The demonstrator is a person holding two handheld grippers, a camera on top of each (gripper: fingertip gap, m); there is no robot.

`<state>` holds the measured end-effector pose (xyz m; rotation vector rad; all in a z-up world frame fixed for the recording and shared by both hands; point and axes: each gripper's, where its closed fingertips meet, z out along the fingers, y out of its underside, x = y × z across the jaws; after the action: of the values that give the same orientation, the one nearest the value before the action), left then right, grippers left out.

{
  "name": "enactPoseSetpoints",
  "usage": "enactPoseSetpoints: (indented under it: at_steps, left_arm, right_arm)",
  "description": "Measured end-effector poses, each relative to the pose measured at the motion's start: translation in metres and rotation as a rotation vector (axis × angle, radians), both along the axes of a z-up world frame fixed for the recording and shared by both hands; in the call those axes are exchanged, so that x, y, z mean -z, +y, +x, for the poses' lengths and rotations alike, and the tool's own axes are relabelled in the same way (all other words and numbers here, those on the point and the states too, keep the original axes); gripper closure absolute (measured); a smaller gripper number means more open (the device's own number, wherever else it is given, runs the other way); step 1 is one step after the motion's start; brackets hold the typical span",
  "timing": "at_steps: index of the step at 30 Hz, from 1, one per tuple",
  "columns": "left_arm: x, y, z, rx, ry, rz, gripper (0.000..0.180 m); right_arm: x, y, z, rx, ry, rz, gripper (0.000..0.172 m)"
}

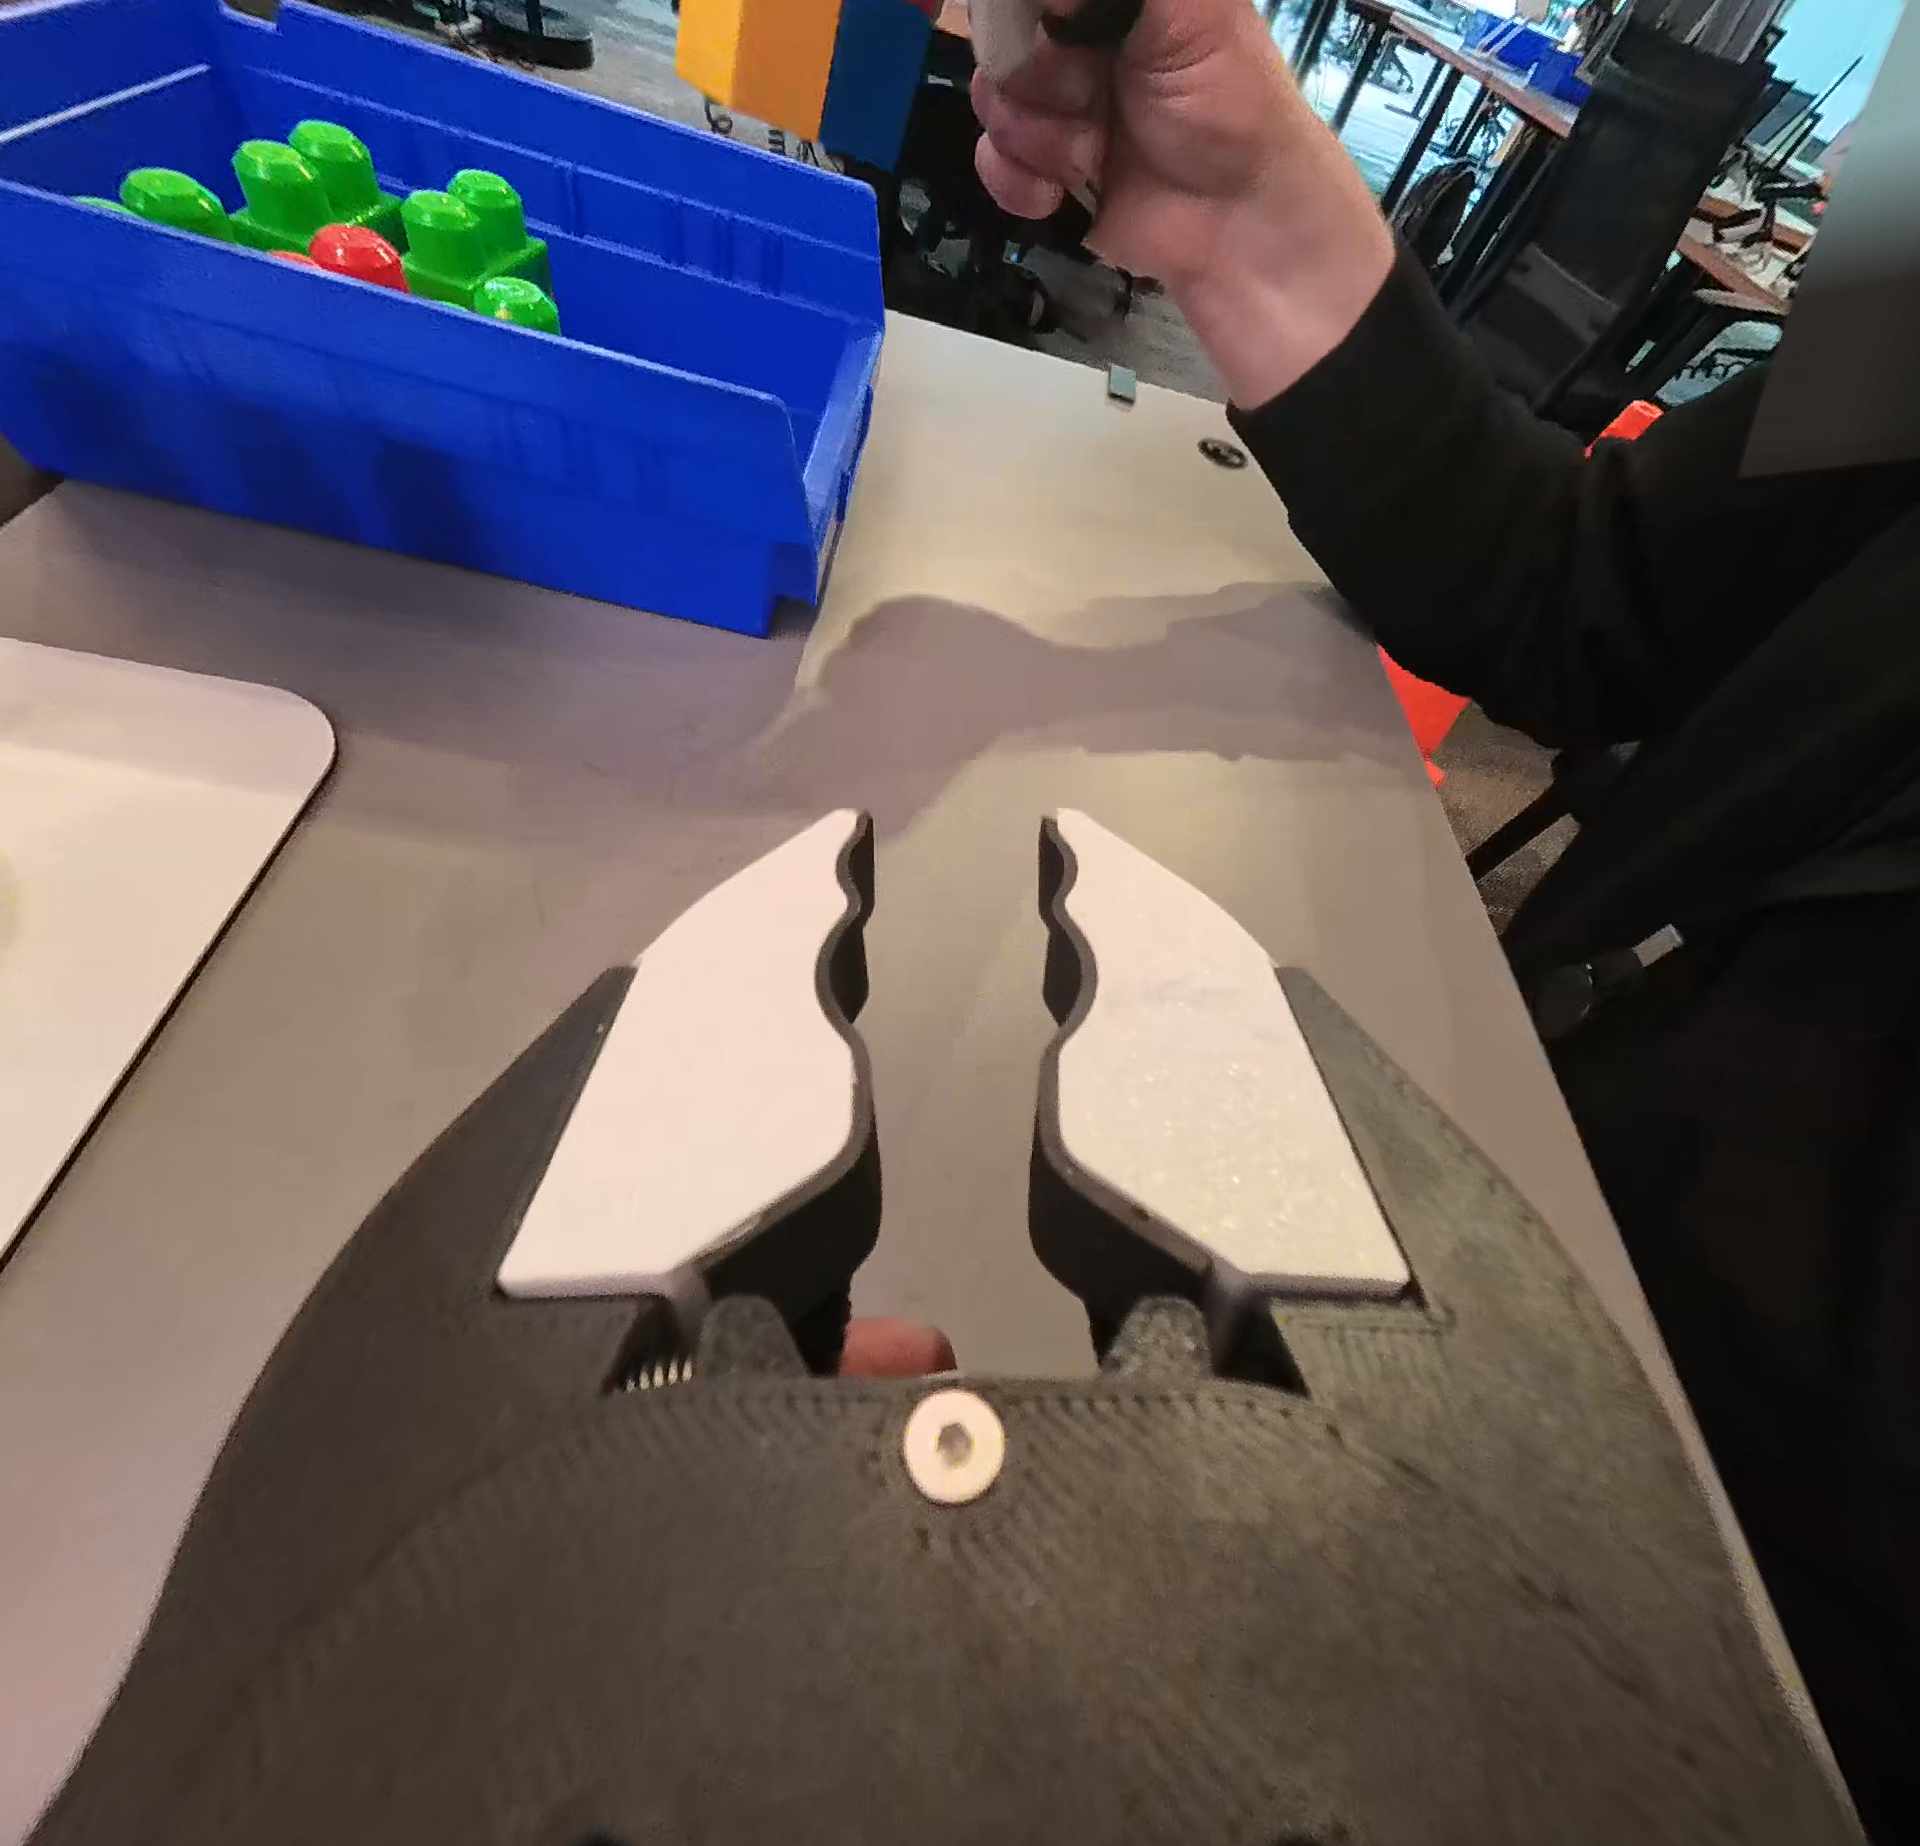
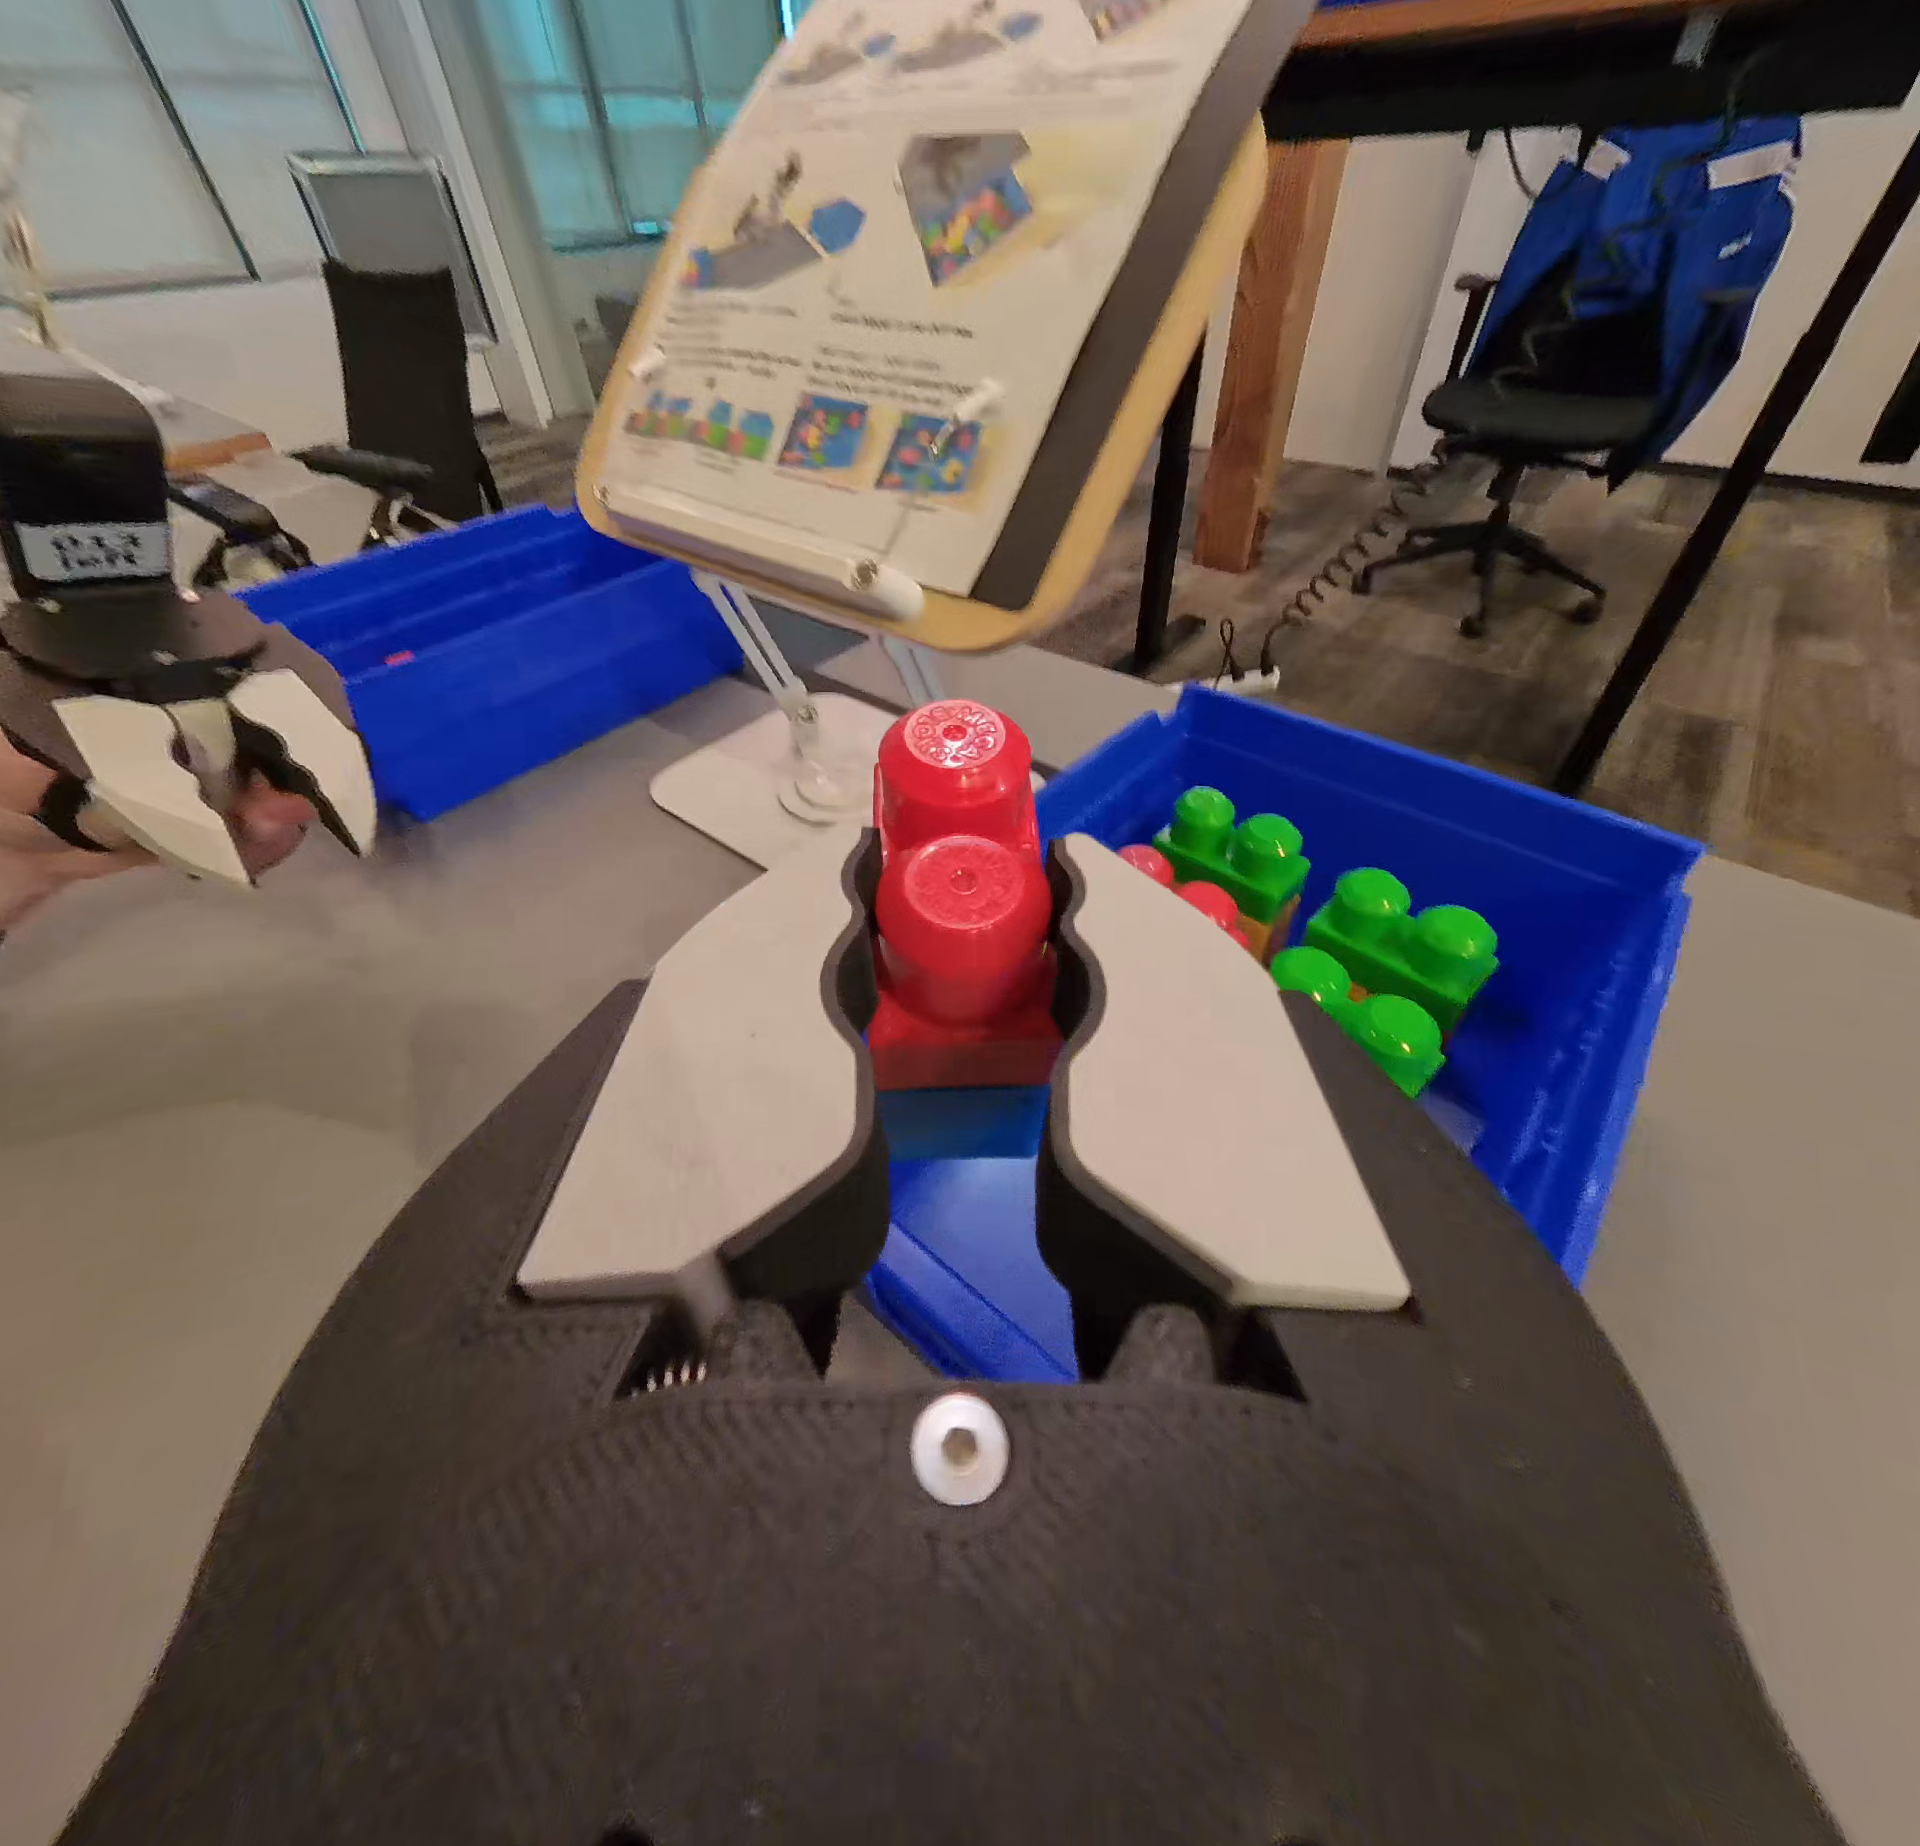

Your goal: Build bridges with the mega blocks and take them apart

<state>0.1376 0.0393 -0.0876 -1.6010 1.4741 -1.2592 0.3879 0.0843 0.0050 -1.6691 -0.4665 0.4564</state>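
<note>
Right wrist view shows the right gripper [image 2: 961, 949] pinching a red block [image 2: 961, 923] stacked on a blue one, above the bin [image 2: 1558, 861]. Left gripper [image 1: 956, 861] is spread, empty. Best to brace the lower block before pulling apart.

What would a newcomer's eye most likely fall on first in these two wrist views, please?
Probably the red block, stacked on a blue block and gripped between the right gripper's fingers in the middle of the right wrist view. Next come the bright green blocks in the blue bin just right of it. In the left wrist view, the left gripper hangs open and empty over the grey table.
</note>
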Motion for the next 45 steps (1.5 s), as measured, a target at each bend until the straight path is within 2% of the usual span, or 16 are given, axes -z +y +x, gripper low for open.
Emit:
enactPoseSetpoints:
  at_steps: [3,6,11,21,27,30,36,37,38,40,45]
  left_arm:
    - [0.0,-0.001,-0.001,0.005,-0.012,-0.011,0.152]
    - [0.002,-0.002,0.0,0.012,-0.012,-0.022,0.152]
    - [0.007,-0.002,0.0,0.016,-0.009,-0.036,0.152]
    - [0.01,0.007,-0.005,0.0,-0.02,-0.053,0.153]
    - [0.012,0.008,-0.005,-0.001,-0.02,-0.053,0.153]
    - [0.012,0.008,-0.005,0.0,-0.02,-0.054,0.153]
    - [0.013,0.009,-0.004,0.003,-0.015,-0.06,0.153]
    - [0.014,0.009,-0.004,0.002,-0.015,-0.059,0.152]
    - [0.014,0.008,-0.004,0.001,-0.014,-0.06,0.152]
    - [0.014,0.008,-0.005,0.001,-0.011,-0.058,0.152]
    - [0.012,0.008,-0.007,-0.003,-0.016,-0.052,0.152]
  right_arm:
    - [0.02,0.009,0.007,-0.032,-0.071,-0.077,0.141]
    - [0.043,0.015,-0.007,-0.174,-0.139,-0.152,0.14]
    - [0.078,0.032,-0.03,-0.262,-0.196,-0.212,0.141]
    - [0.141,0.057,-0.03,-0.248,-0.381,-0.392,0.141]
    - [0.144,0.057,-0.023,-0.248,-0.47,-0.476,0.14]
    - [0.147,0.05,-0.012,-0.23,-0.552,-0.565,0.119]
    - [0.14,0.035,-0.003,-0.305,-0.833,-0.656,0.127]
    - [0.143,0.035,-0.005,-0.348,-0.869,-0.671,0.131]
    - [0.147,0.034,-0.007,-0.391,-0.898,-0.689,0.146]
    - [0.148,0.035,-0.011,-0.444,-0.909,-0.704,0.154]
    - [0.149,0.03,0.011,-0.504,-1.026,-0.749,0.154]
